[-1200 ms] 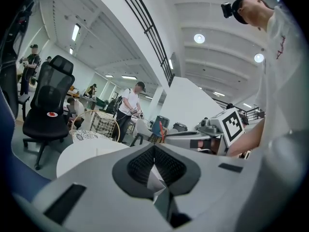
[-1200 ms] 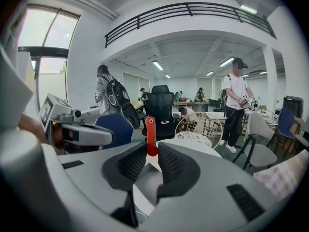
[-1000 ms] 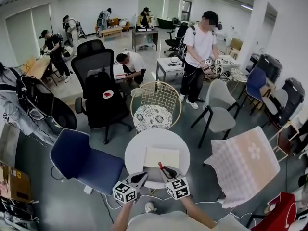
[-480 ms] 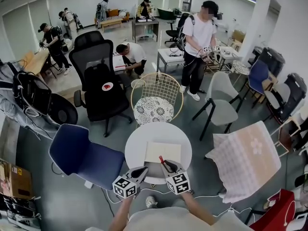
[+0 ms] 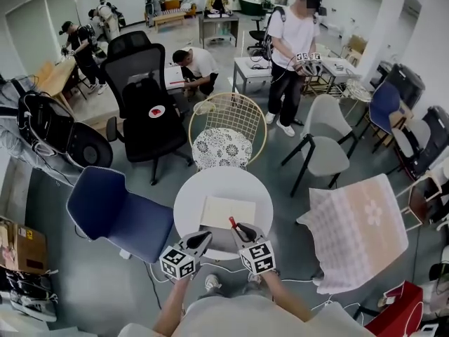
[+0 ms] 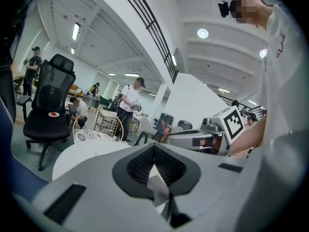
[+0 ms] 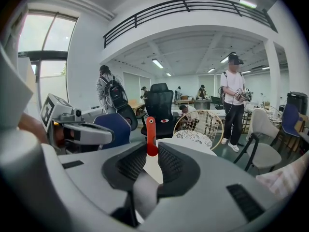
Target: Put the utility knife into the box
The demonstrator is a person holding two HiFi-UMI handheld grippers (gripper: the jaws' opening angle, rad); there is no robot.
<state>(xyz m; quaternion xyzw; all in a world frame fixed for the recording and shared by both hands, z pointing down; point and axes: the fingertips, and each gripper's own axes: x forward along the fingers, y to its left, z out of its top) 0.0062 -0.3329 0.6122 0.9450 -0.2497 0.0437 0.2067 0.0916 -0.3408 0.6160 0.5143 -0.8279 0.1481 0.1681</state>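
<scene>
A flat beige box (image 5: 228, 211) lies on the round white table (image 5: 189, 199) in the head view. My right gripper (image 5: 239, 228) hovers at the box's near edge, shut on the red utility knife (image 5: 232, 222), whose handle sticks out forward over the box. In the right gripper view the knife (image 7: 150, 132) stands up between the pads of that gripper (image 7: 152, 151). My left gripper (image 5: 203, 238) is beside it on the left, above the table's near rim. Its jaws (image 6: 154, 147) meet at the tips with nothing in them.
A blue chair (image 5: 119, 216) stands left of the table. A wire chair with a patterned cushion (image 5: 223, 144) is behind it. A chair draped in pink checked cloth (image 5: 354, 230) is at the right. A black office chair (image 5: 147, 111) and several people are farther back.
Both grippers have edged a little forward toward the box. The knife stays held in the right one.
</scene>
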